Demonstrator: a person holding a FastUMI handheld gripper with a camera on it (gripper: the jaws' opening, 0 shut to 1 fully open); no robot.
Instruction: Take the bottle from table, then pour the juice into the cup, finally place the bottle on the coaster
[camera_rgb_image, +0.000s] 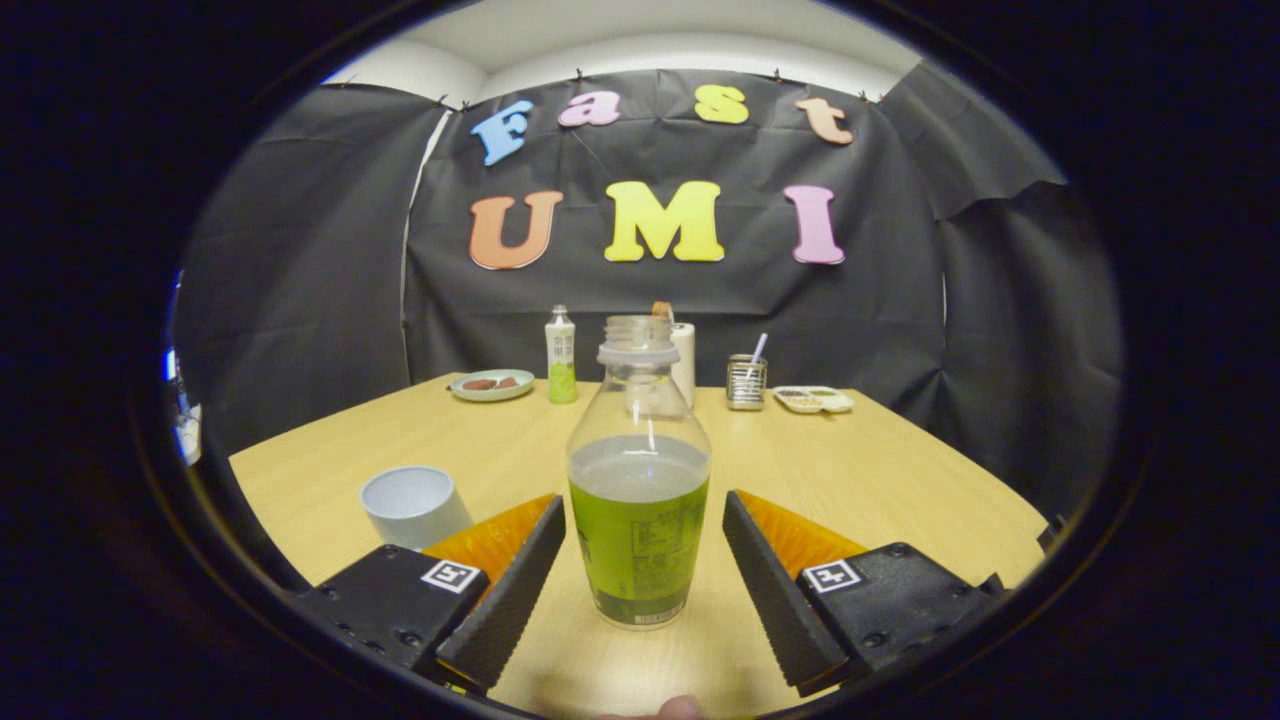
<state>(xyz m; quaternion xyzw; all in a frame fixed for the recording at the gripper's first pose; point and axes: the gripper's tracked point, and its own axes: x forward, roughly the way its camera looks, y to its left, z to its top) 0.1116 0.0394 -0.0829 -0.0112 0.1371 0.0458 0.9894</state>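
1. The first step of the task, taking the bottle, is in hand. The bottle (639, 480) is standing upright on the desk (880, 480), uncapped and holding green juice to roughly the middle of its body.

2. The hand-held gripper (640, 560) is sitting spread wide, with the bottle's lower body lying between its two fingers. A gap is showing on each side, so neither finger is pressing on the bottle yet.

3. The cup (413, 505) is resting on the desk just beside the left finger, apart from the bottle and with its opening facing up.

4. At the far end of the desk a small plate (491, 385), a second, slimmer bottle (561, 356), a metal holder (746, 381) and a shallow tray (814, 399) are sitting well beyond the fingers, out of the working path. I cannot tell which item, if any, is the coaster.

5. The next move is probably calling for the fingers to close evenly on the bottle's lower body, squeezing both sides together so the bottle is not nudged sideways or tipped.

6. Since the neck is open, the lift and the carry toward the cup are likely asking for an upright, steady hold until the mouth is over the cup.
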